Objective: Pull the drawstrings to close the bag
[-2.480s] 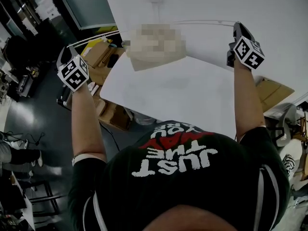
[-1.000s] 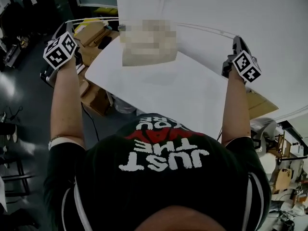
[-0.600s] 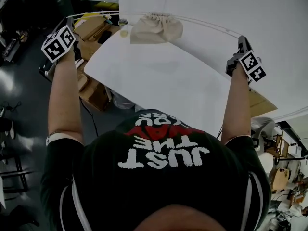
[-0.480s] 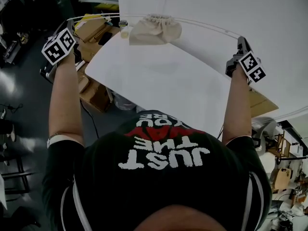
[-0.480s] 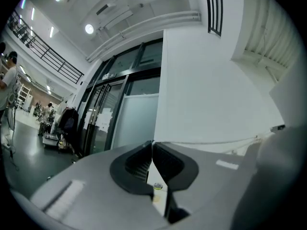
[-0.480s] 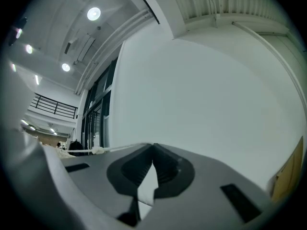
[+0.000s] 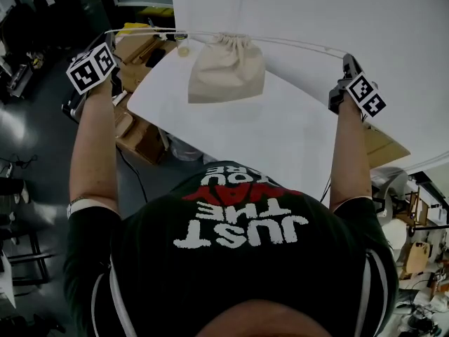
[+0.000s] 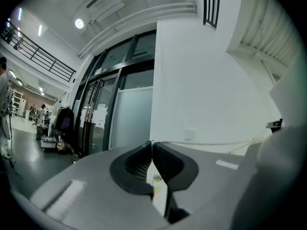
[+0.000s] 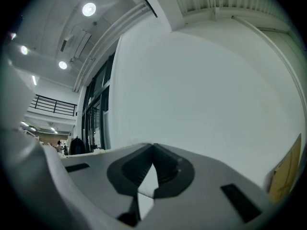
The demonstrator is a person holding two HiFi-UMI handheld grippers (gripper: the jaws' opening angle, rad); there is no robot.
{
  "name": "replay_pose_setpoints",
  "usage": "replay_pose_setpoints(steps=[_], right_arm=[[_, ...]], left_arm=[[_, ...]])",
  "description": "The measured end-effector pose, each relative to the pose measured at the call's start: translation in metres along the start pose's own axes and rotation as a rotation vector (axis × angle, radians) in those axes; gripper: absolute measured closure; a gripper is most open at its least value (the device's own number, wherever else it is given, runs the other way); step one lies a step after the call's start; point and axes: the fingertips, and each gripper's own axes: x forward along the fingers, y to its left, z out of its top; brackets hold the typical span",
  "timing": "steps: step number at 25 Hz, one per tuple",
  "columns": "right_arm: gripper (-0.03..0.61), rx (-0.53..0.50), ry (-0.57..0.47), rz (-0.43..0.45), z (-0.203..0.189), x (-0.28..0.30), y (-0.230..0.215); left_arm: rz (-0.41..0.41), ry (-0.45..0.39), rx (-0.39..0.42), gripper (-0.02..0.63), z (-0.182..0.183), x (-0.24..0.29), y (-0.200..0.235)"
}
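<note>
A beige drawstring bag (image 7: pixel 226 72) hangs over the white table (image 7: pixel 280 139), its mouth gathered tight at the top. Two white drawstrings (image 7: pixel 298 45) run taut from the mouth out to both sides. My left gripper (image 7: pixel 109 39) is far out to the left, beyond the table's edge, shut on the left string end. My right gripper (image 7: pixel 345 58) is far right, shut on the other end. In the left gripper view the jaws (image 8: pixel 151 145) meet, and the string (image 8: pixel 211 143) leads off to the right. In the right gripper view the jaws (image 9: pixel 153 148) are pressed together.
A small bottle (image 7: pixel 182 48) stands on the table's far left corner. Cardboard boxes (image 7: pixel 138 50) lie on the floor left of the table, and a flat cardboard sheet (image 7: pixel 384 148) lies under its right side. A white wall (image 7: pixel 337 5) is behind.
The bag has come off the table's far edge and now hangs larger and nearer in the head view, mouth cinched. Both grippers stay spread wide apart.
</note>
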Motion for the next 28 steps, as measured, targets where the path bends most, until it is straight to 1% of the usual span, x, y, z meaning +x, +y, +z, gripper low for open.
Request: replay_pose_setpoints(steps=[4, 9, 14, 22, 26, 28], right_arm=[[0.569, 0.003, 0.027, -0.007, -0.012, -0.003, -0.004], [0.569, -0.031, 0.069, -0.009, -0.022, 0.004, -0.005], [0.569, -0.064, 0.117, -0.029, -0.031, 0.014, -0.016], [0.569, -0.116, 0.195, -0.037, -0.046, 0.039, -0.028], [0.569, -0.124, 0.209, -0.031, -0.052, 0.049, -0.028], [0.569, -0.119, 0.218, -0.024, -0.056, 0.053, -0.029]], left_arm=[[-0.003, 0.029, 0.020, 0.600, -0.009, 0.005, -0.003], [0.005, 0.065, 0.048, 0.600, -0.017, 0.015, -0.004], [-0.033, 0.116, 0.070, 0.600, -0.028, 0.036, -0.021], [-0.068, 0.219, 0.124, 0.600, -0.051, 0.083, -0.038], [-0.058, 0.228, 0.138, 0.600, -0.055, 0.104, -0.046], [-0.067, 0.234, 0.136, 0.600, -0.059, 0.112, -0.054]])
